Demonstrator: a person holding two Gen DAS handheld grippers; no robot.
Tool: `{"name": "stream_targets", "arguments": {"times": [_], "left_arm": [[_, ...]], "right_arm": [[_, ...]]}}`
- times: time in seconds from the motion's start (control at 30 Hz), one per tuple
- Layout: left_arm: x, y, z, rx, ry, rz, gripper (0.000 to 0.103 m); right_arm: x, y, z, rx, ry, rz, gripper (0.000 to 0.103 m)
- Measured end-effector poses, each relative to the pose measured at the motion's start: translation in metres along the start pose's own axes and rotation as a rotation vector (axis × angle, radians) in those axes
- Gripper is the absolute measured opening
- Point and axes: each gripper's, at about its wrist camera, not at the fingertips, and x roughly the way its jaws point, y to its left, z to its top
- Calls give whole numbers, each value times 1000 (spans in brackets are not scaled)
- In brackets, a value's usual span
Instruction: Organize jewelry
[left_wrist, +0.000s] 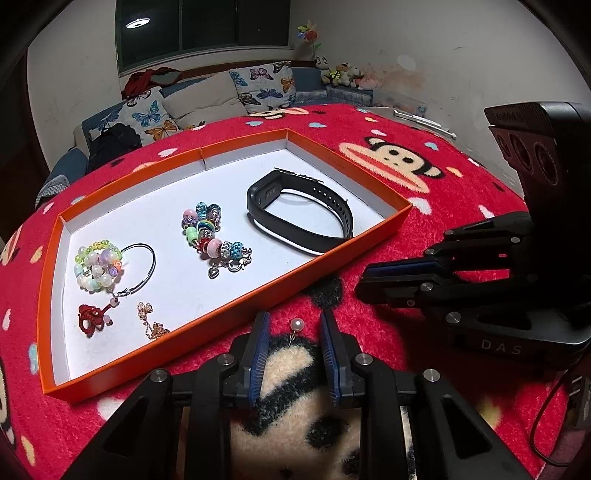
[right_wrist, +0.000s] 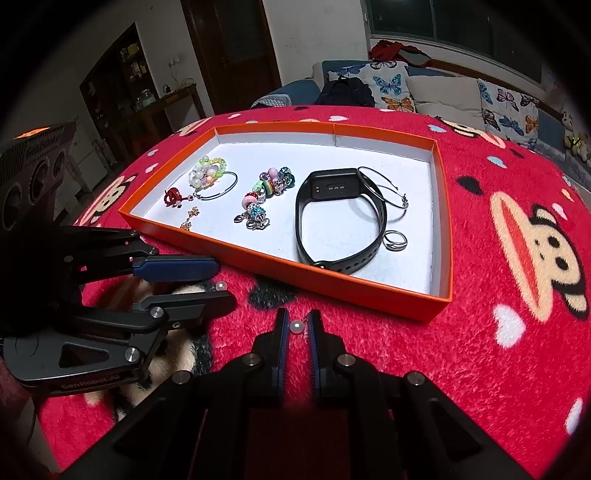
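My landmark is the shallow orange cardboard tray with a white floor (left_wrist: 236, 325), lying on the red plush blanket printed with cartoon monkey faces (left_wrist: 436, 236). Just outside the tray's near wall, my left gripper (left_wrist: 291, 325) stands with its blue-padded jaws partly apart, straddling a small white pearl stud earring on a thin metal post (left_wrist: 295, 325); the pearl lies on the blanket between the pads, and neither pad presses on it. Also outside that near wall, my right gripper (right_wrist: 296, 326) has its jaws drawn in narrow, pinching a second small white pearl earring (right_wrist: 296, 326) at the fingertips (from the left wrist view this gripper shows side-on, pads together). Inside the tray, the black silicone fitness band (right_wrist: 340, 218) lies on its side towards the right half, with a thin silver hoop (right_wrist: 384, 195) leaning against its far-right side and a small silver ring (right_wrist: 395, 242) just beside it. Near the tray's middle sits the bracelet of colourful glass charm beads (left_wrist: 207, 232). At the left end lie a cluster of pastel pearl-like bead bracelets (left_wrist: 98, 267) touching a thin silver bangle (left_wrist: 147, 266), with a red knotted cord piece (left_wrist: 90, 317) and a small gold flower chain (left_wrist: 151, 321) nearer the near wall.
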Motion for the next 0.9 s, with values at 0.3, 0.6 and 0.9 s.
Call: {"name": "stream_targets", "arguments": {"times": [0.3,0.6,0.9], "left_arm": [[2,1,0,-3,0,-11,23],[2,0,0,2,-1,3,9],[-4,2,-2,-22,-10,9,7]], "right_arm": [[1,1,1,-7,-3,-12,12],[2,2,1,-9,-4,-15,13],[0,4,-1,-6,-11,-5,12]]}}
